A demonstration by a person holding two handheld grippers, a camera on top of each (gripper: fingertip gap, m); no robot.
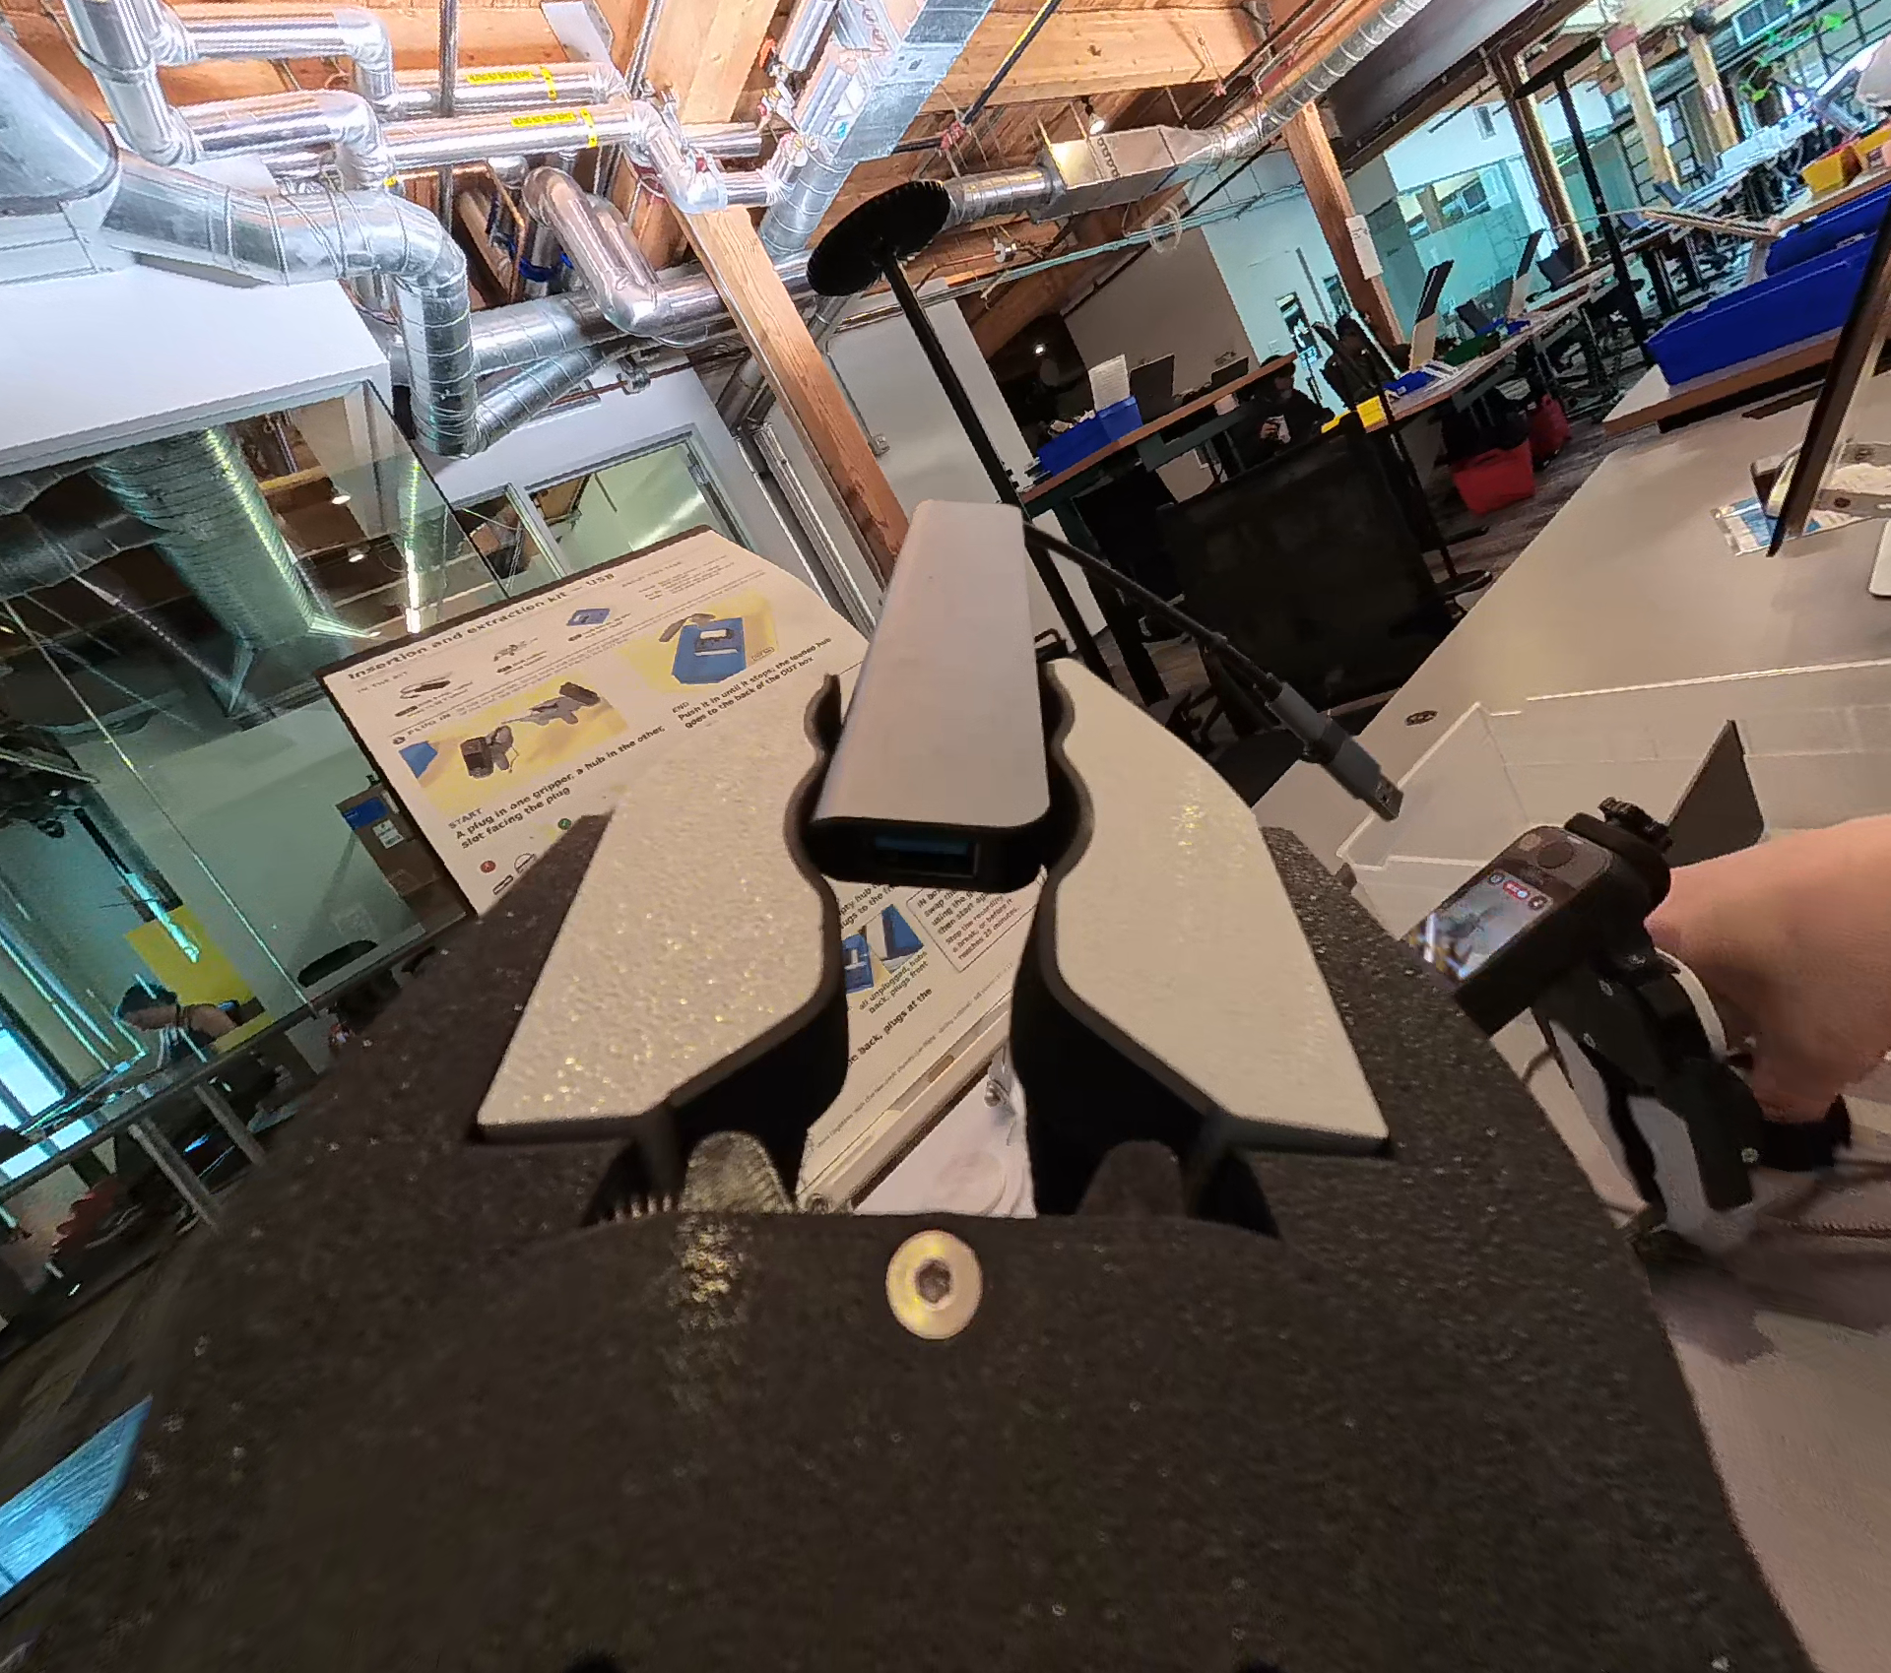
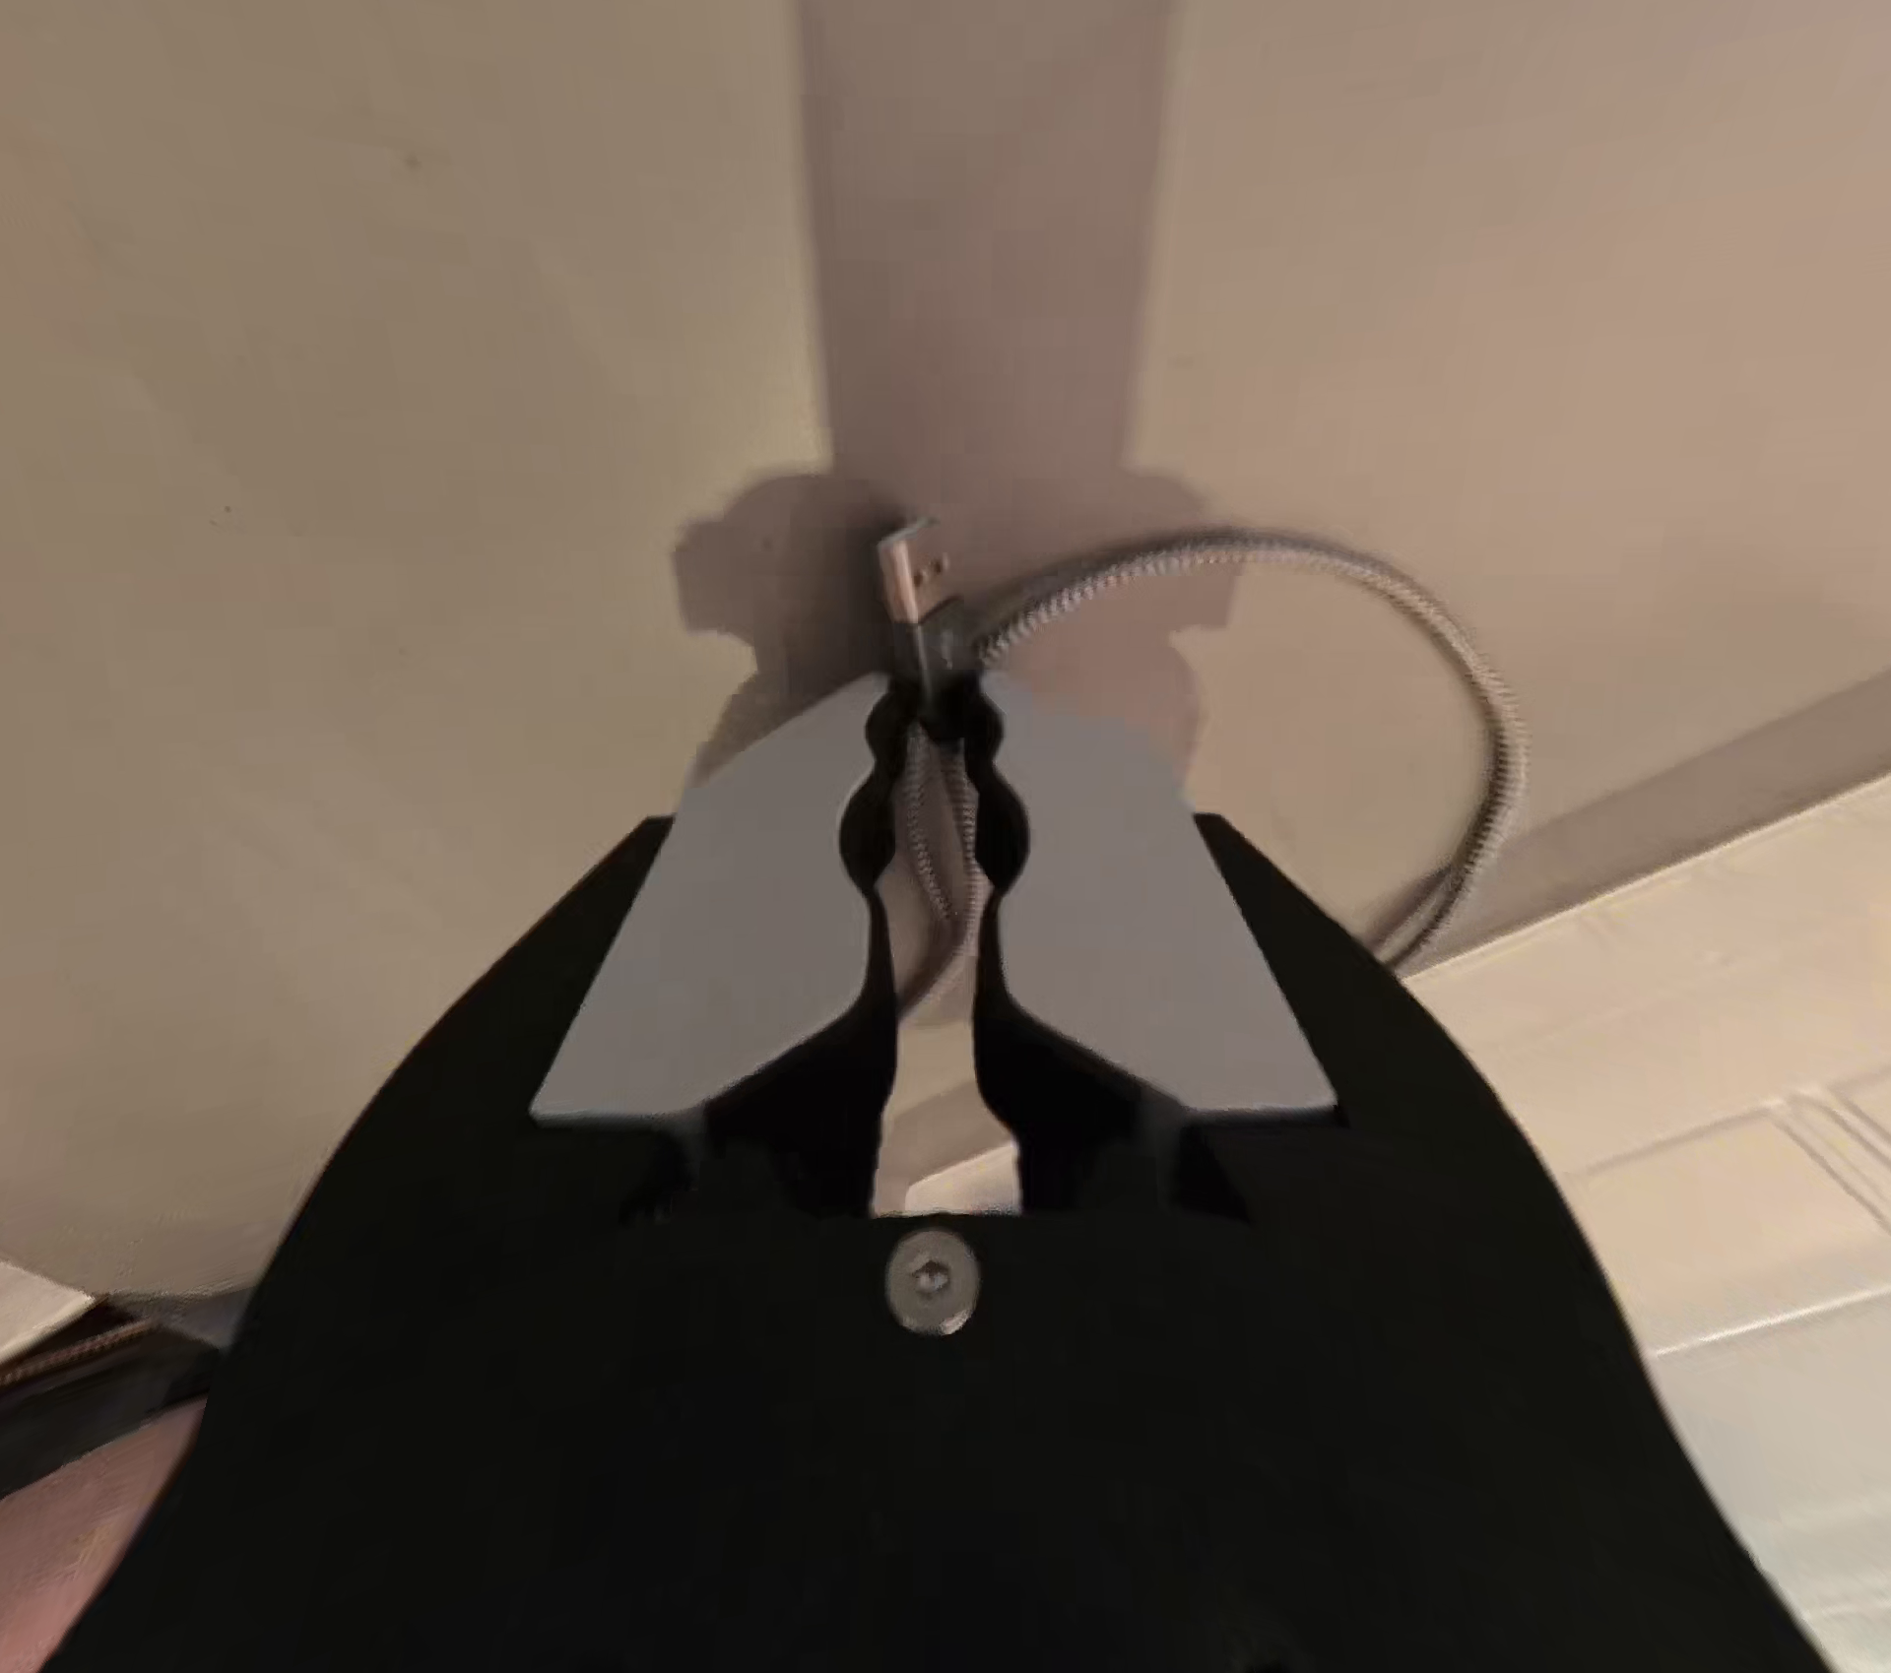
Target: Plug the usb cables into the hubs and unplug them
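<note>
Progress: you are holding one part in each tool, but nothing is mated yet; judging from both views, the first plug-in and every unplug are still ahead of you.
Left hand-held gripper (image 1: 936,790): it is clenching the dark grey hub (image 1: 947,683) across its body, near the end that faces the camera.
Hub position: you are lifting it clear of the tabletop (image 1: 1596,652) and tilting it up toward the ceiling; its blue-lined USB slot (image 1: 926,859) is facing back at the camera, empty.
Hub's own lead: its short cable and metal plug (image 1: 1351,770) are dangling free off the far end, connected to nothing.
Right hand-held gripper (image 2: 936,703): it is pinching the braided USB cable (image 2: 1474,724) just behind its plug (image 2: 914,591), with the metal tip sticking out past the fingertips.
Cable run: the braid is looping out to the right and back under the jaws, over the pale tabletop (image 2: 409,294).
Right hand (image 1: 1780,969): seen from the left wrist view, you are gripping the tool low over the right side of the tabletop, well apart from the hub.
Left pose: you are pointing the tool steeply upward.
Remaining: you are likely needing to bring plug and slot face to face before pushing in.
</note>
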